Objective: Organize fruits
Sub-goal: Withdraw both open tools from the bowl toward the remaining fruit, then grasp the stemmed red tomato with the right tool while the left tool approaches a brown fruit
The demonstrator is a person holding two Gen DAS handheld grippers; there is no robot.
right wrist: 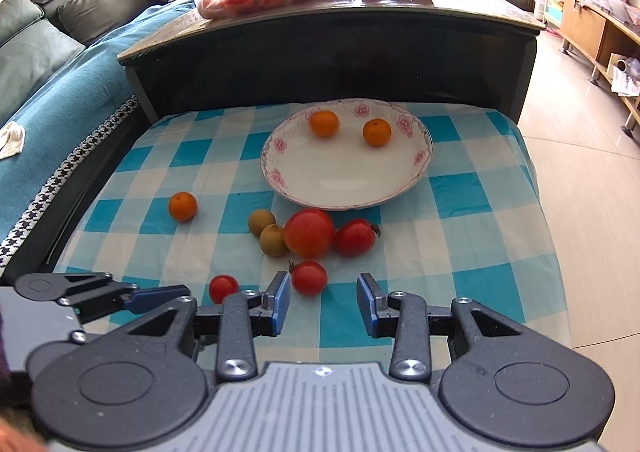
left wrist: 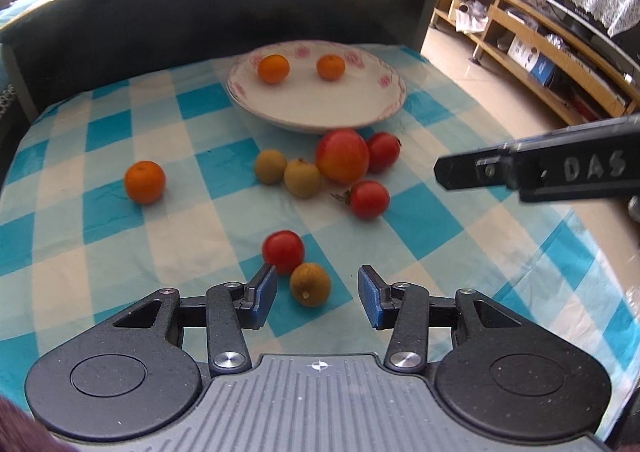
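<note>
My left gripper [left wrist: 318,298] stands open low over the checked cloth. A brown longan [left wrist: 310,284] lies in the gap between its blue pads, and neither pad touches it. A small red tomato [left wrist: 283,252] sits just beyond the longan. My right gripper [right wrist: 324,304] is open too and holds nothing; another small tomato [right wrist: 309,277] lies just past its fingertips. The white flowered plate [right wrist: 344,176] carries two oranges [right wrist: 325,123] [right wrist: 377,132]. A third orange [right wrist: 183,206] rests alone on the cloth to the left.
In front of the plate are two longans [right wrist: 262,222], a large red-orange fruit [right wrist: 309,233] and a tomato [right wrist: 355,237]. A dark raised table edge [right wrist: 320,36] with a bag and more fruit stands behind. A sofa is at left, tiled floor at right.
</note>
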